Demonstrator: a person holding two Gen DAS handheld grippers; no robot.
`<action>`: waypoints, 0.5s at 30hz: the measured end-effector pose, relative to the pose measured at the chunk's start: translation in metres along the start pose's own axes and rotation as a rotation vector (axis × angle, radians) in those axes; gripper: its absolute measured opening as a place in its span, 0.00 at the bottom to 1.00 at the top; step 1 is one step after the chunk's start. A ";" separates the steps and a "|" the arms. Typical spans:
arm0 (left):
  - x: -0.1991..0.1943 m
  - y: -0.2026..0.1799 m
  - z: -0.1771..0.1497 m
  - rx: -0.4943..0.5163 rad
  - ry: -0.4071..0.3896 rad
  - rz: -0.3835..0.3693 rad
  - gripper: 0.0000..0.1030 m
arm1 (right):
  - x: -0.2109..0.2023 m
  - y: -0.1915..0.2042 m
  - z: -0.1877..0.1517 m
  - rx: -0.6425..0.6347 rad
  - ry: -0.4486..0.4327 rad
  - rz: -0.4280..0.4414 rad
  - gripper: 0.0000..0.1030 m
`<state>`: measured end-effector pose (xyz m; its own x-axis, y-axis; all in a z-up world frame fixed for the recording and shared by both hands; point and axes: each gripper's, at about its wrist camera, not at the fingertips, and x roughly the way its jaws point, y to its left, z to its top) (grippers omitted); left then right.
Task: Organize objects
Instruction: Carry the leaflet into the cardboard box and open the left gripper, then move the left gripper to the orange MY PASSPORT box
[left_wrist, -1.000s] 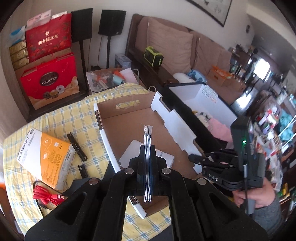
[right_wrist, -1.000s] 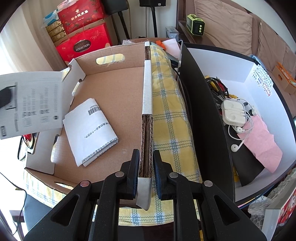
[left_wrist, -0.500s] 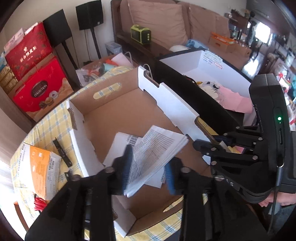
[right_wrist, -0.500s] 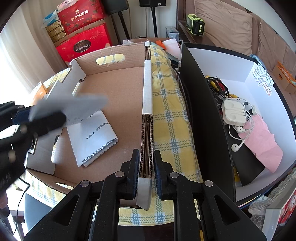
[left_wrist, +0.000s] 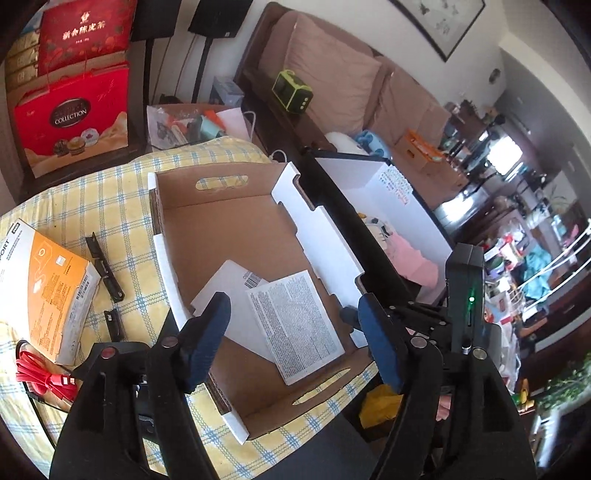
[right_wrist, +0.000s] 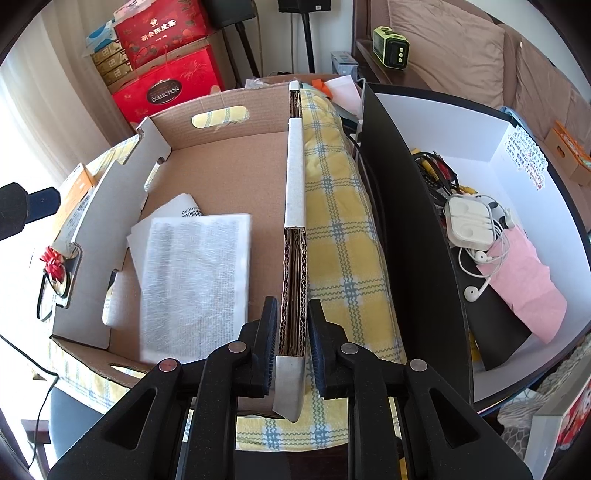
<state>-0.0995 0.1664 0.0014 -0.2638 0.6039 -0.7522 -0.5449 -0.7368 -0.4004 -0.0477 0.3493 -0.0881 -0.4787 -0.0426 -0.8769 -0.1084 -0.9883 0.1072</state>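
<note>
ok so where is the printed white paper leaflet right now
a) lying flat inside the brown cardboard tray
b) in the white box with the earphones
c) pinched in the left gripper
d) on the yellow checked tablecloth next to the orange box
a: the printed white paper leaflet lies flat on the floor of the brown cardboard tray, overlapping another white sheet, while the left gripper is opening with nothing between its jaws.

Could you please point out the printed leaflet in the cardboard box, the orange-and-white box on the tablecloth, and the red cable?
printed leaflet (left_wrist: 295, 325), left wrist view, middle of its text side.
orange-and-white box (left_wrist: 48, 288), left wrist view, middle of its orange top face.
red cable (left_wrist: 40, 380), left wrist view, middle of the coil.
</note>
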 end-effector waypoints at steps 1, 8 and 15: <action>-0.002 0.003 0.000 -0.007 -0.002 0.002 0.66 | 0.000 0.000 0.000 -0.002 0.001 -0.001 0.17; -0.022 0.033 -0.003 -0.061 -0.044 0.067 0.75 | 0.001 0.001 0.001 -0.005 0.003 -0.002 0.17; -0.051 0.104 -0.006 -0.240 -0.093 0.109 0.81 | 0.001 0.001 0.001 -0.006 0.003 0.000 0.17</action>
<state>-0.1376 0.0573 -0.0047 -0.3885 0.5339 -0.7510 -0.3077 -0.8434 -0.4404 -0.0492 0.3482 -0.0881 -0.4763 -0.0426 -0.8782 -0.1037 -0.9891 0.1042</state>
